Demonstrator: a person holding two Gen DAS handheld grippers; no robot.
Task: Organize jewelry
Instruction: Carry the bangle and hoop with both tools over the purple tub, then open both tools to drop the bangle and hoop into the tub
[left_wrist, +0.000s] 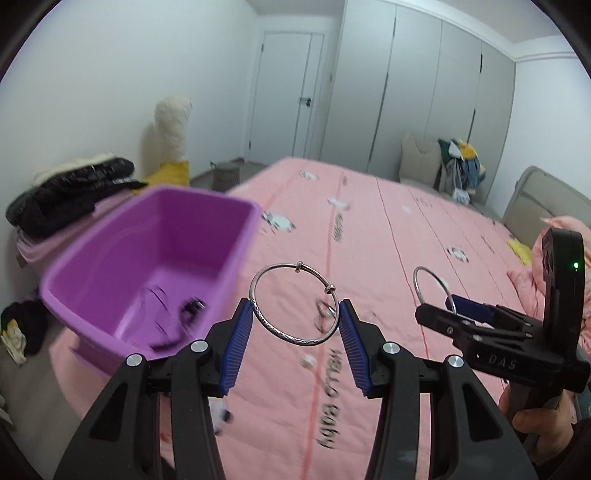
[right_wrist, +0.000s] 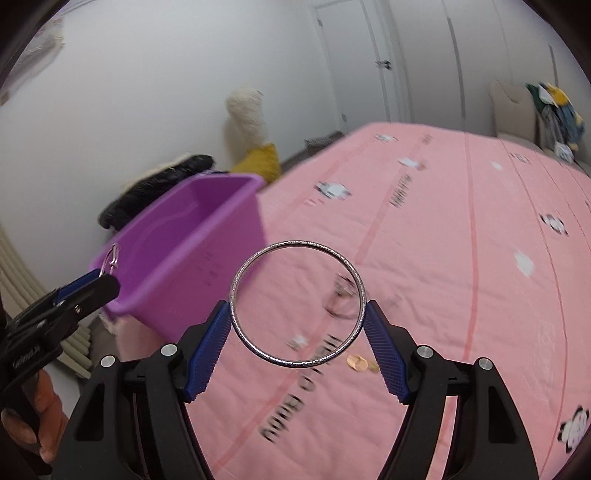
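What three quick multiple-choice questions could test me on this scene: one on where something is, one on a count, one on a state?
1. Where does the purple bin stand relative to the left gripper?
A. to its left
B. to its right
C. directly beneath it

2. How many silver bangles are being held in all?
A. one
B. two
C. three

3. What is the right gripper doing?
A. hanging open, empty
B. clamping a bangle
C. gripping the bedspread

Answers: 1 A, the bin sits left of it. 2 B, one bangle per gripper. 3 B, its blue pads press a bangle.
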